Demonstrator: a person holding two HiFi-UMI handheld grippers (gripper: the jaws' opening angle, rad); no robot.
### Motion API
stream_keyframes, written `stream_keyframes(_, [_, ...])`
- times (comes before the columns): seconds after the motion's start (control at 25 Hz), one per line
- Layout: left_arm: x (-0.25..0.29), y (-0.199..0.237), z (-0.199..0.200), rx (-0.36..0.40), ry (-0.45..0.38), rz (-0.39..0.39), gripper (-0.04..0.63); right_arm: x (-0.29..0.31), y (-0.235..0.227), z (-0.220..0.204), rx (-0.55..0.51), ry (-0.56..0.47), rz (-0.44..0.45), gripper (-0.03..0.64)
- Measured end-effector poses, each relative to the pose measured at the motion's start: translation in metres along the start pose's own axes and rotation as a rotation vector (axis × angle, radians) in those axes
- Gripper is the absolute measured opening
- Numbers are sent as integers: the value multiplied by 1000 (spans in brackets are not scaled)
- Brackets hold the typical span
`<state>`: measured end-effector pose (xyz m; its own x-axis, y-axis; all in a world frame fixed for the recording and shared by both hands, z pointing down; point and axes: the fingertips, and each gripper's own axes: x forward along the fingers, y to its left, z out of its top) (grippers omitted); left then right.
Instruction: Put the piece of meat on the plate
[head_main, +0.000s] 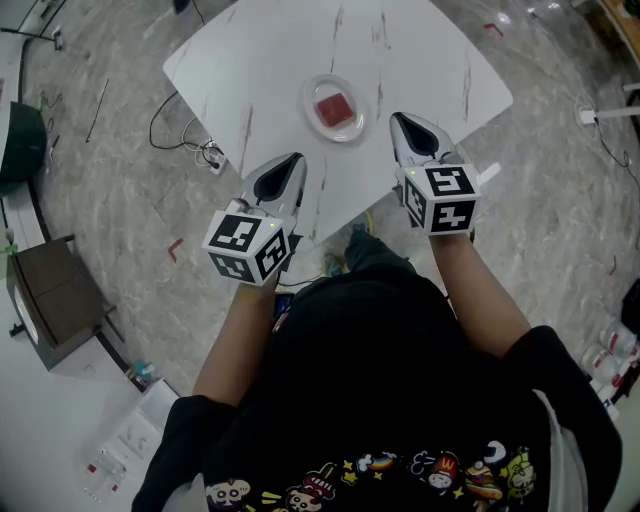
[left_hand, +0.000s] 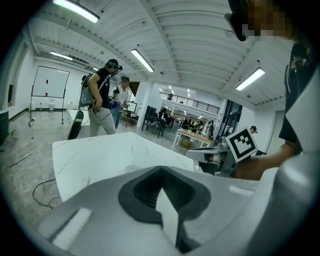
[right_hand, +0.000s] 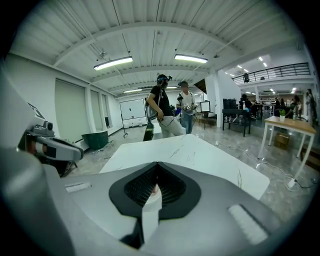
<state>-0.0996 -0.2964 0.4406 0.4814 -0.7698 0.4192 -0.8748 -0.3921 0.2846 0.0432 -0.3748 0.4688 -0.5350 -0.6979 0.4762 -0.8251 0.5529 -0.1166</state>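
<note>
A red square piece of meat (head_main: 334, 106) lies in a clear round plate (head_main: 309, 93) near the middle of the white marble table (head_main: 420, 60). My left gripper (head_main: 294, 160) (left_hand: 161, 169) hovers at the table's near edge, left of and nearer than the plate, its jaws together and empty. Just to the plate's right, my right gripper (head_main: 402, 120) (right_hand: 156, 165) is also shut on nothing. A sliver of red shows through the slit between its jaws in the right gripper view.
Cables (head_main: 175, 125) and a power strip (head_main: 212, 155) lie on the floor left of the table. A dark cabinet (head_main: 50, 300) stands at far left. Two people (left_hand: 102, 100) (right_hand: 167, 112) stand beyond the table's far side.
</note>
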Motion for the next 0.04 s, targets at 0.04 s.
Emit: stream_keyframes(0.04, [0, 0, 0, 2, 0, 1, 0, -2, 0, 0, -1, 0, 0, 23])
